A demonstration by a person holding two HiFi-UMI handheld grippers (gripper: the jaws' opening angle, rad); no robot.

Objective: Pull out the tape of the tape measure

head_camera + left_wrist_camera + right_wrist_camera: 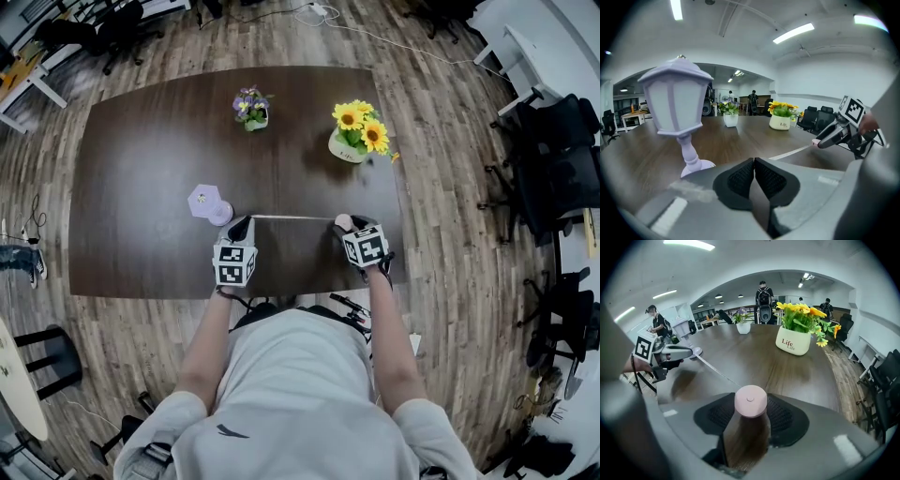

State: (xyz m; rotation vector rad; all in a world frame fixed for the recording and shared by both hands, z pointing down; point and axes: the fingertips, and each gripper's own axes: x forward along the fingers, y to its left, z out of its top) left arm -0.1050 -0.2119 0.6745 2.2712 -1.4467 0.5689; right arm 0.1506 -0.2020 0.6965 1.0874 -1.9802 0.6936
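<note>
Hard to make out:
- The free end of the tape [790,153]. In the left gripper view the strip comes in from the right and drops behind the body of the left gripper [754,174]. No strip shows between the pads [740,180].
- Those pads are pressed together with no gap. In the head view the strip is taut and stops right at this gripper's tip, so I read it as pinching the tape end.
- Both hands are covered by the marker cubes in the head view; only the forearms show.
- The lower part of the tape measure [751,401] is sunk between the jaws in the right gripper view. I cannot tell whether it touches the table [141,187].

Position:
- The tape measure is pink and round. It sits between the jaws of the right gripper [750,422], with a pad against each side.
- In the head view it is right of centre, near the table's lower edge.
- The tape runs leftward from it to the left gripper's tip.

Counts:
- 1 tape measure, 1 tape, 2 grippers, 1 table.
- 1 lavender lantern [208,202], just to the upper left of the left gripper.
- 2 flower pots: the purple flowers [251,108] at upper centre and the sunflowers [356,133] to their right.
</note>
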